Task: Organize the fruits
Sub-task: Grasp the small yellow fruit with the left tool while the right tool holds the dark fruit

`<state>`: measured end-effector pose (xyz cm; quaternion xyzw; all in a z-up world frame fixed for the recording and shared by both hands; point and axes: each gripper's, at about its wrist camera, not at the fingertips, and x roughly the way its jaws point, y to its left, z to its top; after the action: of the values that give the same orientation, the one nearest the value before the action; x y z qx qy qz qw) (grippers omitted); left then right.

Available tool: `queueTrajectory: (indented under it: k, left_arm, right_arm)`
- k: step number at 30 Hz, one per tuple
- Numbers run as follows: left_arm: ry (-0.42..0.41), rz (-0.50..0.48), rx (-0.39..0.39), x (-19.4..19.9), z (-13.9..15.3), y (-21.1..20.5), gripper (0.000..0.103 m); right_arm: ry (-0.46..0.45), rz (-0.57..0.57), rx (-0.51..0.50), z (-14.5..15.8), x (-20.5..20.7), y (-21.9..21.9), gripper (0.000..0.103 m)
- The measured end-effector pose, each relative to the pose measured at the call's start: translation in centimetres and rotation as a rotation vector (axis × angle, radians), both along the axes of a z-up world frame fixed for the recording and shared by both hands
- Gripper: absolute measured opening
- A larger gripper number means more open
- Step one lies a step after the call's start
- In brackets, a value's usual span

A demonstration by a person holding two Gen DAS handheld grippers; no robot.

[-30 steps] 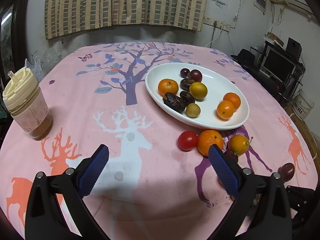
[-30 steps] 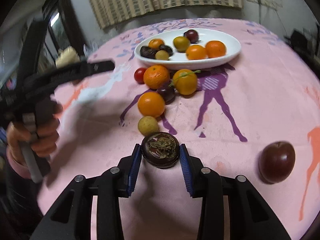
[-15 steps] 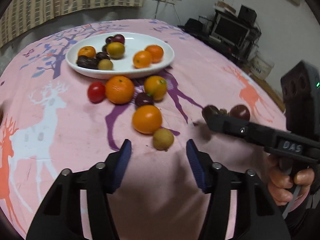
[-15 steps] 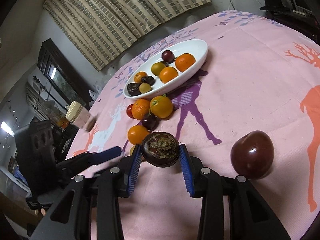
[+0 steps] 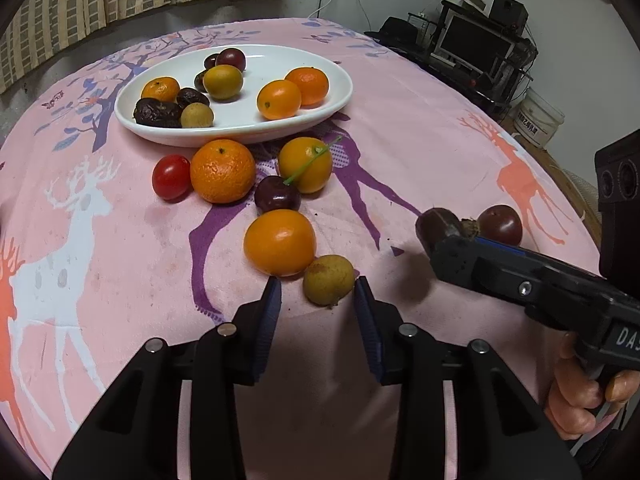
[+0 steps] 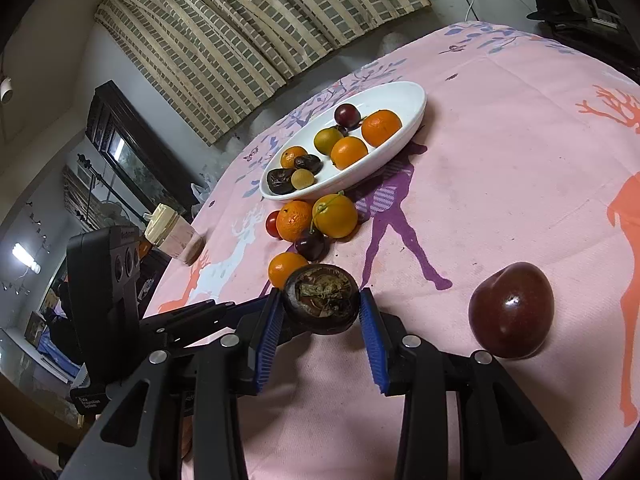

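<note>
between your left gripper pads, parted, unclenched: small yellow-green fruit on cloth, dead ahead. your right gripper grasps dark mangosteen; plate lies beyond.

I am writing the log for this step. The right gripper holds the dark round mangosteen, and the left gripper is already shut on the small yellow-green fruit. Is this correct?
One thing is wrong. The left gripper is open: in the left wrist view the small yellow-green fruit lies on the pink tablecloth between its blue pads, with a gap on each side. The right gripper does hold the dark round mangosteen.
</note>
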<state>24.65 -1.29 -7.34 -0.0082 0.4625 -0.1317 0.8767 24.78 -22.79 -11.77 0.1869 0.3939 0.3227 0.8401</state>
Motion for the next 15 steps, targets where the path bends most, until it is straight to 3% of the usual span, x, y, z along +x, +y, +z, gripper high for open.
queueTrajectory:
  k: [15]
  left_arm:
    - [-0.007,-0.002,0.071,0.8,-0.1,-2.1,0.029]
  right_arm:
    - [0.002,-0.013,0.010,-0.1,-0.1,-0.3,0.039]
